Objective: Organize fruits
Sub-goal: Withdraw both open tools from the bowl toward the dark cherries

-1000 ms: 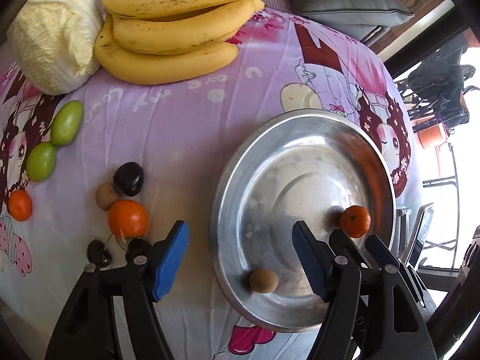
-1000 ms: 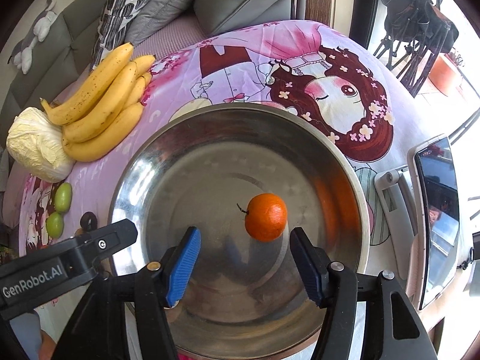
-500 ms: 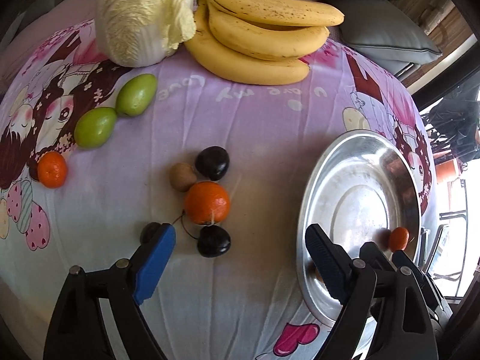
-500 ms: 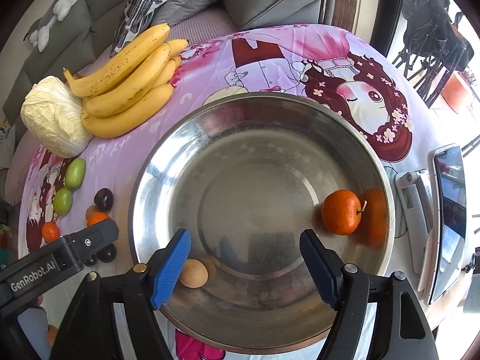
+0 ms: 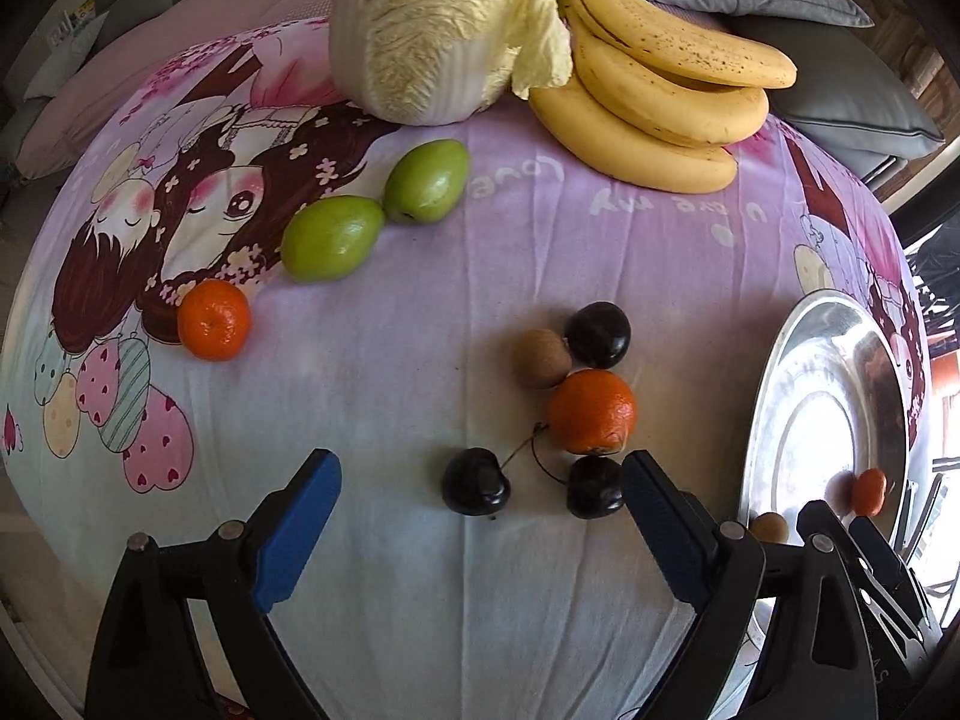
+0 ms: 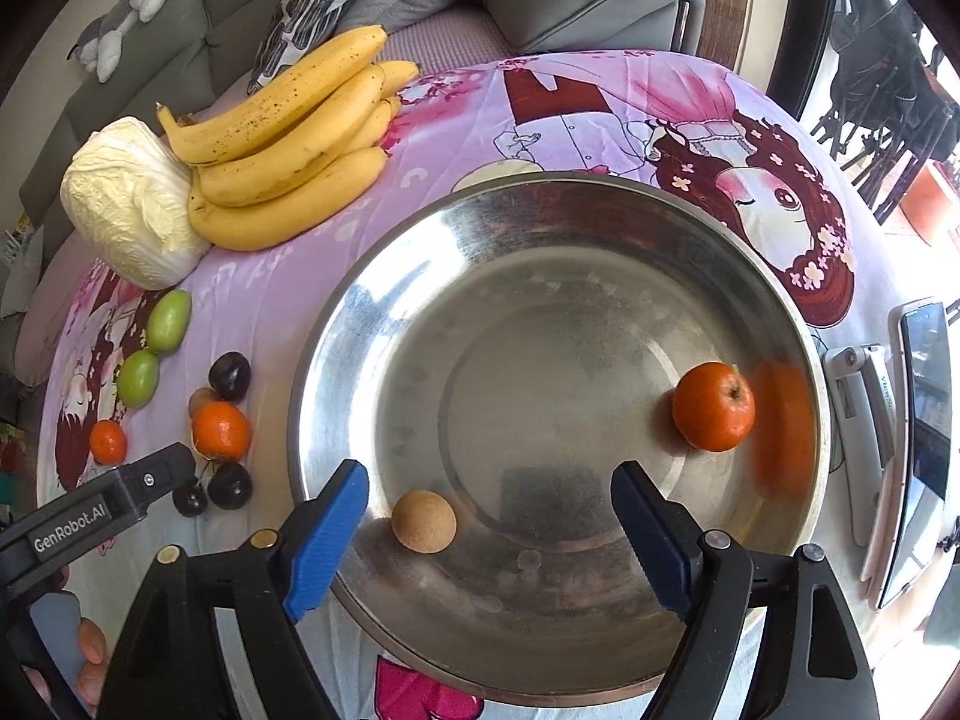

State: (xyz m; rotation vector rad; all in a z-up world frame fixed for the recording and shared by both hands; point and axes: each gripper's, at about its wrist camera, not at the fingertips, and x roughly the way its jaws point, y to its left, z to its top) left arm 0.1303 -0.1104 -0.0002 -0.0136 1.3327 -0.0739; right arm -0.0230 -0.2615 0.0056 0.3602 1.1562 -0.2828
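**Both claws empty; left one now over the loose fruit**

We start at the cluster of small fruit on the purple cartoon-print cloth: a bright orange mandarin touching a round tan longan-like fruit and a dark glossy plum-coloured fruit, with two black cherries on curved stems just below it. The cherry stems arc up toward the mandarin. The round fruits show no long axis.

A second ago the left gripper looked down on the shallow steel basin; now the basin sits at the right edge of its view and the cluster lies just ahead of its blue pads. Its jaws are opening, nothing between them. We judge it is lining up the next pick, likely a cherry.

The right gripper hangs over the basin, jaws opening and empty. The small orange fruit with a stem stub, a second ago between its pads, now rests by the basin's right wall; a tan ball lies near the front. Two pieces delivered, we reckon.

Outward: two green oval fruits, long axes running lower left to upper right; a lone mandarin; a spotted banana bunch beside a pale napa cabbage.
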